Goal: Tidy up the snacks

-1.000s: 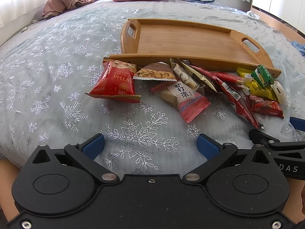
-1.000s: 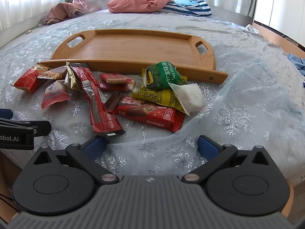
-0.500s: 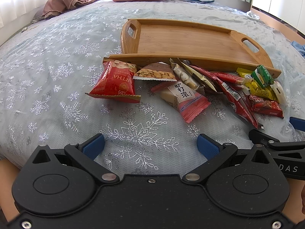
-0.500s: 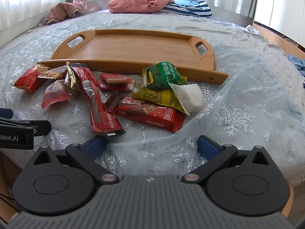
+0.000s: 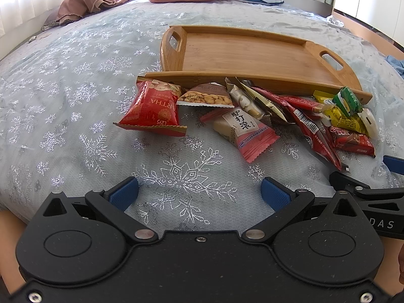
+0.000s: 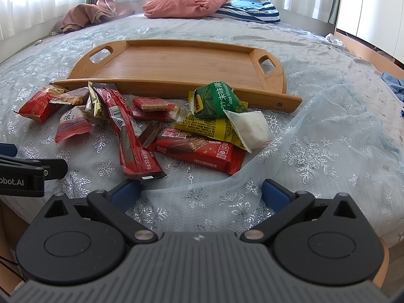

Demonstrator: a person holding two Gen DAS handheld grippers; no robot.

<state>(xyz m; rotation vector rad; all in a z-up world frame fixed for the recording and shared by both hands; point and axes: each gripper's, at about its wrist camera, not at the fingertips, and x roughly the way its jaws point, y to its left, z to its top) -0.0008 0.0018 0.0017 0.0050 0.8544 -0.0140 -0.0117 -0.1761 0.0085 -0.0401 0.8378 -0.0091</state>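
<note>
Your left gripper [image 5: 199, 192] and right gripper [image 6: 200, 192]: both spread wide, holding nothing, hovering near the snack pile [image 6: 156, 123]. Snacks: heaped against the near rim of the bare wooden tray [image 6: 176, 63].

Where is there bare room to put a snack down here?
The wooden tray is bare between its two handles. Open bedspread lies left of the red peanut bag. Along the tray's near rim it is crowded: packets overlap, from that bag to the green wasabi pea packet.
</note>
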